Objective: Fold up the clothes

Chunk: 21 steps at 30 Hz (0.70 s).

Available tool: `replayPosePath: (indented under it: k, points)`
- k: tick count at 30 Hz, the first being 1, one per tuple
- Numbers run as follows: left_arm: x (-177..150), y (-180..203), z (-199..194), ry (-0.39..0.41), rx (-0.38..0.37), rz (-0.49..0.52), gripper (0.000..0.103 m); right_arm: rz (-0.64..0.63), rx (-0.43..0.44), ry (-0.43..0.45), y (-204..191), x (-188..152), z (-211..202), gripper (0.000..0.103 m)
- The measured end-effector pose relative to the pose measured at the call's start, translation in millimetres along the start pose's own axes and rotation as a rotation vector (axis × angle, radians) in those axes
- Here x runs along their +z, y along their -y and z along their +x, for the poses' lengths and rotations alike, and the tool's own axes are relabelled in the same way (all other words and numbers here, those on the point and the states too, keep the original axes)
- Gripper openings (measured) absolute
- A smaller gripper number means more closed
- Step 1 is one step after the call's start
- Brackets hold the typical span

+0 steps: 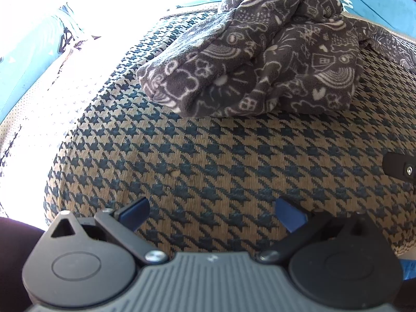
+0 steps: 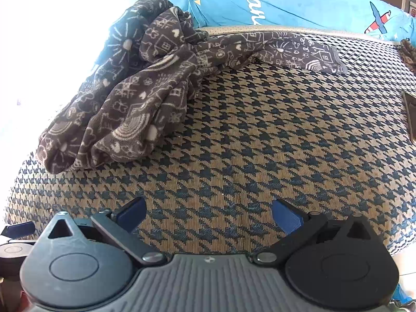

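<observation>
surface: houndstooth mat (image 2: 260, 135), tan and dark teal
behind: blue pillow (image 2: 299, 2), white lettering, red plane print
right edge: dark object (image 2: 410, 119), unclear

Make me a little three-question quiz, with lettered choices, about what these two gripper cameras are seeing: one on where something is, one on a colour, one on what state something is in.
1. Where does the patterned garment lie?
A. On the houndstooth cover
B. Between the fingers of a gripper
C. On a hanger

2. What colour is the cushion behind the garment?
A. Red
B. Bright blue
C. Green

3. What state is the right gripper in?
A. Shut on cloth
B. Shut on nothing
C. Open and empty

Answers:
1 A: the crumpled heap rests on the checked cover, beyond both grippers.
2 B: the cushion is bright blue with white lettering.
3 C: its blue fingertips stand wide apart with only the cover between them; the left gripper looks the same.
</observation>
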<state>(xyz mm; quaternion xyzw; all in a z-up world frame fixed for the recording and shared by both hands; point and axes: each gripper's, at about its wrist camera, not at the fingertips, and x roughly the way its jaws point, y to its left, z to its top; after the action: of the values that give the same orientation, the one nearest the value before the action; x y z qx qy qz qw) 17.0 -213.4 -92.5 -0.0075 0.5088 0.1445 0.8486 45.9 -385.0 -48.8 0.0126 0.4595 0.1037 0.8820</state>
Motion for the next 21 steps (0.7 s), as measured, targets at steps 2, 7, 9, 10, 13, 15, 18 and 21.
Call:
replayPosePath:
  k: [2, 7, 9, 10, 13, 15, 18, 21]
  points:
    - [-12.3, 13.1, -13.1, -0.002, 0.000, 0.006, 0.103, -0.002, 0.000, -0.004, -0.5, -0.9, -1.3, 0.103]
    - [-17.5, 11.2, -18.9, -0.003, 0.007, -0.002, 0.103, -0.008, -0.007, 0.003, -2.0, -2.0, -4.6, 0.103]
    - [-20.9, 4.6, -11.8, -0.003, 0.004, -0.014, 0.103, -0.009, -0.013, 0.004, -2.0, -2.5, -5.2, 0.103]
    - [-20.5, 3.0, -8.5, -0.001, 0.002, -0.017, 0.103, -0.009, -0.016, 0.005, -2.0, -2.8, -5.5, 0.103]
    - [-17.0, 2.2, 4.1, 0.005, 0.006, -0.022, 0.103, -0.002, -0.028, 0.006, -0.1, -3.0, -5.6, 0.103]
    - [-17.6, 8.3, -9.1, 0.009, 0.003, -0.021, 0.103, 0.003, -0.036, 0.007, 1.2, -3.1, -5.5, 0.103]
    - [-18.5, 10.4, -31.3, 0.020, -0.003, -0.017, 0.103, 0.007, -0.045, 0.010, 3.0, -3.7, -5.4, 0.103]
    - [-11.2, 9.7, -64.7, 0.025, -0.002, -0.017, 0.103, 0.007, -0.065, 0.028, 6.0, -2.6, -8.0, 0.103]
